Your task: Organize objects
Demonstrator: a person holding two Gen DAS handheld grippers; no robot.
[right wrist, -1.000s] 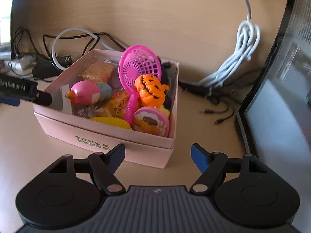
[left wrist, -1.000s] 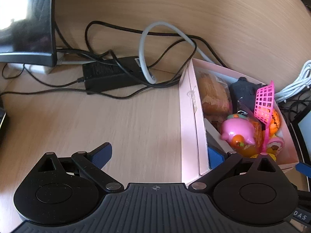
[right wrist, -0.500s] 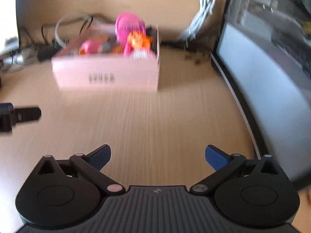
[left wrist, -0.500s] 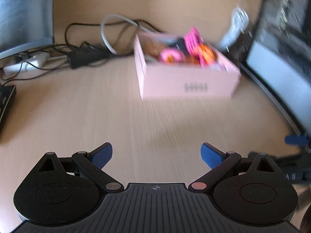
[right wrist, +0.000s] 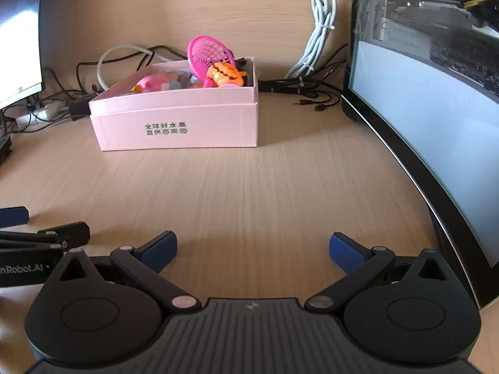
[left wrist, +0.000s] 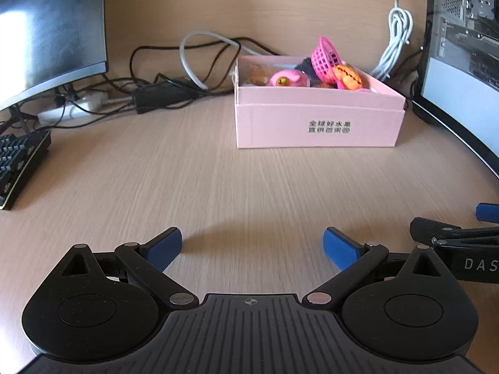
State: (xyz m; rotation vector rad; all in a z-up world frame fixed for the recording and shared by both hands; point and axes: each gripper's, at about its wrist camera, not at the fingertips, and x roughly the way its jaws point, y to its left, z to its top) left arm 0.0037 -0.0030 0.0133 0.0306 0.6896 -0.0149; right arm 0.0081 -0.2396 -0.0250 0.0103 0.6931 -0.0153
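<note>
Your left gripper (left wrist: 252, 244) and right gripper (right wrist: 253, 247) hung low over desk (right wrist: 249, 193), jaws spread wide, holding nothing. Pink box (right wrist: 177, 118) stood well ahead, filled with toys: pink basket (right wrist: 207, 53), orange pumpkin (right wrist: 225, 73). Cables (left wrist: 162, 62) lay behind.

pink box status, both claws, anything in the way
Left claw open, empty. Right claw open, empty. Pink box full of toys, far across desk. Nothing between.
</note>
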